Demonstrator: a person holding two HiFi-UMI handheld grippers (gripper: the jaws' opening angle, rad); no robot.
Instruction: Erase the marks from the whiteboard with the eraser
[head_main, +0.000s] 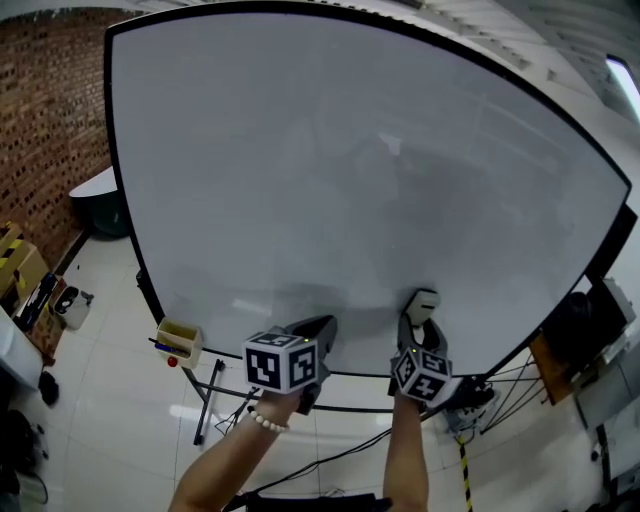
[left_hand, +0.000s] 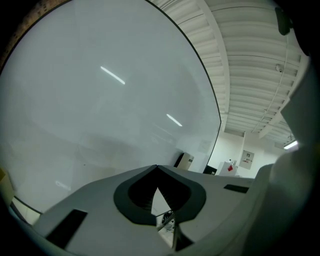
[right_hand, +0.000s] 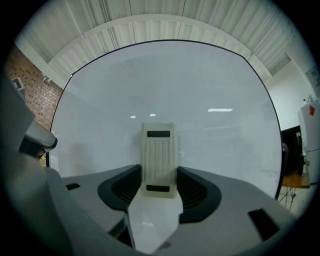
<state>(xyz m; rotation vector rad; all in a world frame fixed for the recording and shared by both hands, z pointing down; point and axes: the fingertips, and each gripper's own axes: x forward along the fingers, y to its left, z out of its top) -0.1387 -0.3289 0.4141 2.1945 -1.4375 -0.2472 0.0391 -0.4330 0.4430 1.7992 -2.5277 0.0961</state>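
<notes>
Head view first: the board (head_main: 350, 180) fills most of the frame and reads plain grey-white. I see no clear marks, only a faint unevenness of tone near its middle. Your right gripper (head_main: 421, 335) sits at the board's lower edge with the eraser (head_main: 422, 303) sticking up from it. Whether the eraser touches the surface I cannot tell. Your left gripper (head_main: 322, 330) is just beside it, also low on the board.

Left gripper view: the jaws meet at their tips with nothing between them, and the board slants away bare on the left.

Right gripper view: the jaws pinch the eraser (right_hand: 159, 157) by its lower end, with it upright and its ribbed back toward the camera. The board behind shows only light reflections.

By my reading you are in the wiping step, probably near its end. The next move calls for pressing the eraser flat to the board and sweeping up across the uneven area — grip firmly so the eraser cannot pivot, and hold the left gripper clear of its path.
</notes>
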